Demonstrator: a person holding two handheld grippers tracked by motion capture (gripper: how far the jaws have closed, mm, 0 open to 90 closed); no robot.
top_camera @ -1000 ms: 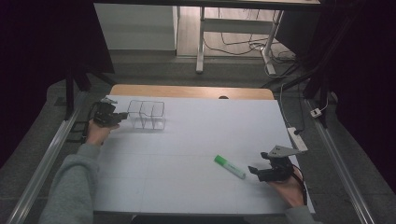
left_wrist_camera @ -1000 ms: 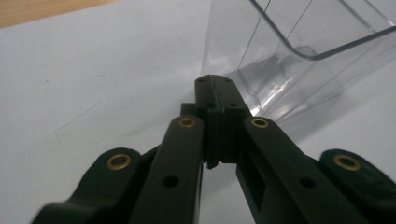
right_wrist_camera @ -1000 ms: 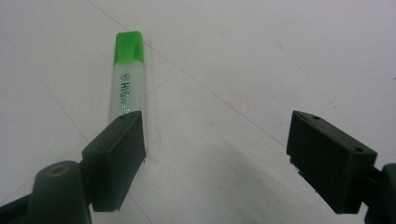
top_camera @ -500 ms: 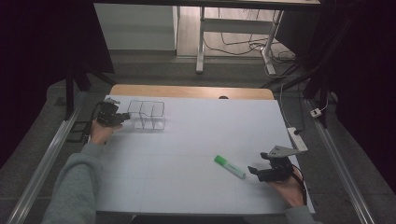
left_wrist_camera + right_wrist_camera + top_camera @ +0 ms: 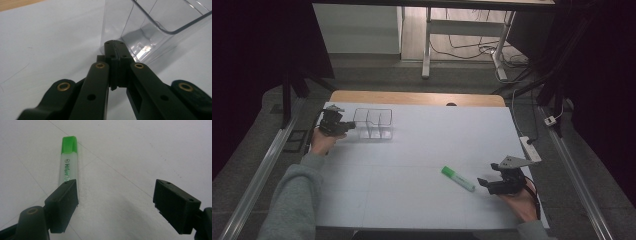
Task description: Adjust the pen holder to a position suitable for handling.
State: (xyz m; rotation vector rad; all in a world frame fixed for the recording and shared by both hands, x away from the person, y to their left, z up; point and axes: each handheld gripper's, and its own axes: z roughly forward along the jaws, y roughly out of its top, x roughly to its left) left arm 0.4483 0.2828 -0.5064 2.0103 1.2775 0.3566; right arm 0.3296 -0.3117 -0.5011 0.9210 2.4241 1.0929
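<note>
1. Left gripper (image 5: 343, 126), upper left of the high view: jaws pressed together with nothing between them, tips right up against the corner of the clear bin (image 5: 374, 123).
2. Marker (image 5: 457, 178), lower middle, lying flat on the white table (image 5: 422, 150).
3. Right gripper (image 5: 486, 183), lower right: jaws wide apart and empty, one jaw just beside the marker's end.

Container (image 5: 373, 123) far left on table (image 5: 422, 150); highlighter (image 5: 457, 178) near right.

The organiser box (image 5: 160, 22) is clear, glossy plastic. The highlighter (image 5: 68, 162) looks smooth plastic; the worktop (image 5: 422, 150) is matt white.
</note>
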